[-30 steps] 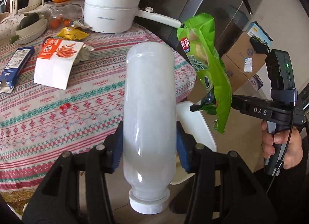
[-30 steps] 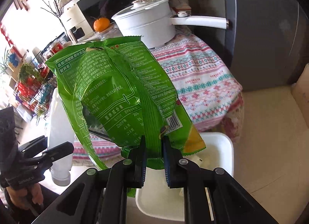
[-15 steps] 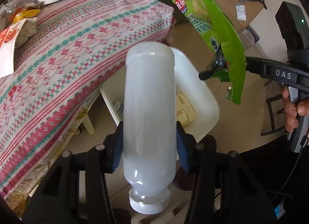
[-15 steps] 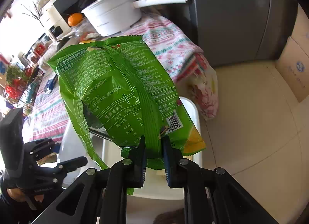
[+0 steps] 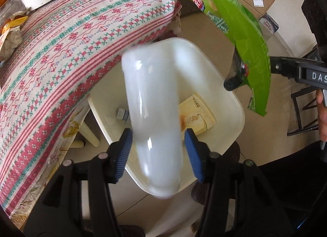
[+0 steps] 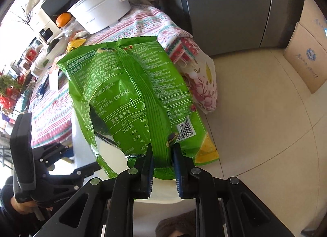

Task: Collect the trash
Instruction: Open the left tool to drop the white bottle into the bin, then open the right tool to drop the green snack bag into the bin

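Behind the blurred bottle (image 5: 155,114), bin (image 5: 231,102) contents (half hidden).

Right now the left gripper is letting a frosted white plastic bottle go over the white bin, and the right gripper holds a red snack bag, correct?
Not quite: the snack bag in the right gripper is green, as the right wrist view shows. The rest stands: the left gripper jaws are opening around the frosted white plastic bottle above the white bin.
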### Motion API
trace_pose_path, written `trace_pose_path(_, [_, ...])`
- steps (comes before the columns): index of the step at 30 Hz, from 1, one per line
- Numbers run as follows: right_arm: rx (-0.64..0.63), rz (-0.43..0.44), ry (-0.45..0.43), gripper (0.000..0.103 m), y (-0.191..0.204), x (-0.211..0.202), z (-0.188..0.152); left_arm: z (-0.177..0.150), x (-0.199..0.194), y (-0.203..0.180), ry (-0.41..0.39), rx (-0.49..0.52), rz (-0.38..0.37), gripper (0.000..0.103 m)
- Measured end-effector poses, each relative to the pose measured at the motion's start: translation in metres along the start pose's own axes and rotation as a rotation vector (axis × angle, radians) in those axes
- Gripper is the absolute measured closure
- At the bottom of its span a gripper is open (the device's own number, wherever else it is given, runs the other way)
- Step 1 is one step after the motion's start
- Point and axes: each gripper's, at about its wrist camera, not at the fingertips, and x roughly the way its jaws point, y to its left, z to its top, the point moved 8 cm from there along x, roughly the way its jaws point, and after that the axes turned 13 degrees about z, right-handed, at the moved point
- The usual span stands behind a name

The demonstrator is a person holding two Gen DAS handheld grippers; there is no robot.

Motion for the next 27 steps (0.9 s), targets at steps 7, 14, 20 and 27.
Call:
trace_pose_path(7, [-0.01,0.001,0.022,0.085,0.002,0.005,-0.004,0.002,-0.019,0.018,-0.038,0.017,0.048,0.029])
trace_pose_path(14, [-0.035,0.004,0.057,0.084,0.012,0.015,-0.01,-0.012,-0.017,0.059,-0.026,-0.012,0.084,0.028])
trace_pose_path(20, [-0.06,0.005,0.103,0.08,0.023,0.03,-0.015,-0.024,-0.02,0.082,-0.021,-0.055,0.095,0.028])
trace_pose_path(27, [-0.009,0.011,0.159,0.045,0.026,0.046,-0.02,-0.036,-0.026,0.1,-0.023,-0.091,0.1,0.024])
